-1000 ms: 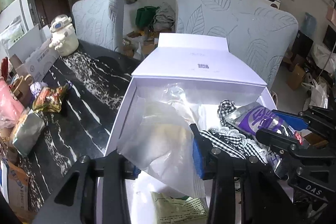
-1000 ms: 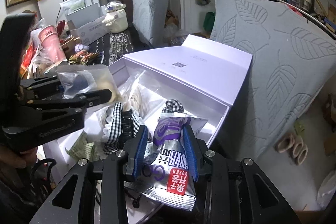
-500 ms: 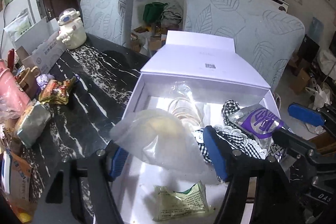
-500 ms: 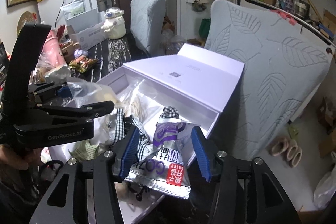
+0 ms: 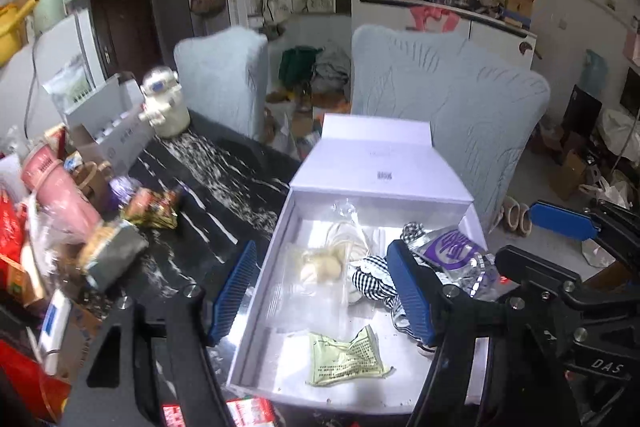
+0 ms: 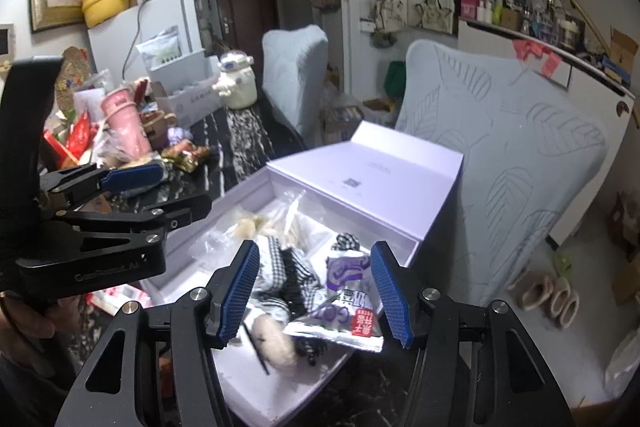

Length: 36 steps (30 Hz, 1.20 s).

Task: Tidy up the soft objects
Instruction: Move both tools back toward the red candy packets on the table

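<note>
An open white box (image 5: pixel 259 291) sits on the black marble table. Inside it lie a clear plastic bag (image 5: pixel 316 267) of cream-coloured pieces, a black-and-white checked cloth (image 5: pixel 372 277), a purple and silver snack packet (image 5: pixel 456 251) and a pale green sachet (image 5: pixel 344 359). My left gripper (image 5: pixel 322 293) hangs open above the bag, touching nothing. My right gripper (image 6: pixel 313 293) hovers over the snack packet (image 6: pixel 348 291) and the checked cloth (image 6: pixel 288 273); its jaws are opening and no pad touches the packet. The box's lid (image 6: pixel 380 167) stands folded back.
Clutter crowds the table's left: a pink cup (image 5: pixel 60 187), snack wrappers (image 5: pixel 154 209), a grey packet (image 5: pixel 112 255), a robot-shaped jar (image 5: pixel 164 107) and a cardboard box (image 5: pixel 108 131). Two leaf-patterned chairs (image 5: pixel 448 107) stand behind the table. Slippers (image 6: pixel 548 299) lie on the floor.
The left gripper let go of the clear bag, which now lies in the box. The right gripper released the snack packet. Both grippers rose and drew back from the box.
</note>
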Tool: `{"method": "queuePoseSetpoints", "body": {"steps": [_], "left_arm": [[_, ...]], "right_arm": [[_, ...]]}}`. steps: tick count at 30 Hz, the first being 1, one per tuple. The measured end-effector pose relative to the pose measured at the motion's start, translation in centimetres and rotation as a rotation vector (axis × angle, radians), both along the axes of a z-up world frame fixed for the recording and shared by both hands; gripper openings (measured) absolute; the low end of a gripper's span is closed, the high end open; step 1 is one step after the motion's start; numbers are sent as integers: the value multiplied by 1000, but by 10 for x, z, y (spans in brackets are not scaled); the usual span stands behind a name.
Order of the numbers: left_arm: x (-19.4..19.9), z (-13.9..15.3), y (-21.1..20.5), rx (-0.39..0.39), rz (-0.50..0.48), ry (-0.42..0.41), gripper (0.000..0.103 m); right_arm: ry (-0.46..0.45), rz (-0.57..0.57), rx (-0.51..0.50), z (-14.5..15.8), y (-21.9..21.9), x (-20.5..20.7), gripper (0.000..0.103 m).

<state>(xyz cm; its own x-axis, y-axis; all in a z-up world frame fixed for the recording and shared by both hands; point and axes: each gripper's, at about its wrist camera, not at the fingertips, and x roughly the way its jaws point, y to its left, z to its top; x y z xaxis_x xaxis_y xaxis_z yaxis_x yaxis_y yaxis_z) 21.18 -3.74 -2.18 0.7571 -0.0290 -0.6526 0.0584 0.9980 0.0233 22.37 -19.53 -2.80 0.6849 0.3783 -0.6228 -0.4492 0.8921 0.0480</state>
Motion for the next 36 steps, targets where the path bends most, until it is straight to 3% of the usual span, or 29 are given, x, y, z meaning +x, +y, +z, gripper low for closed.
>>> {"method": "queuePoseSetpoints", "body": {"steps": [10,19,28,36], "left_arm": [[-56,43,10,12,31,-107,68],[-102,52,18,26,31,-134,68],[-134,42,32,34,31,-120,68],[-138,9,45,19,21,-29,68]], "right_arm": [[-76,52,34,35,11,-39,58],[-94,85,45,43,25,-76,58],[-73,134,41,33,40,-105,58],[-5,173,40,6,58,-116,58]]}}
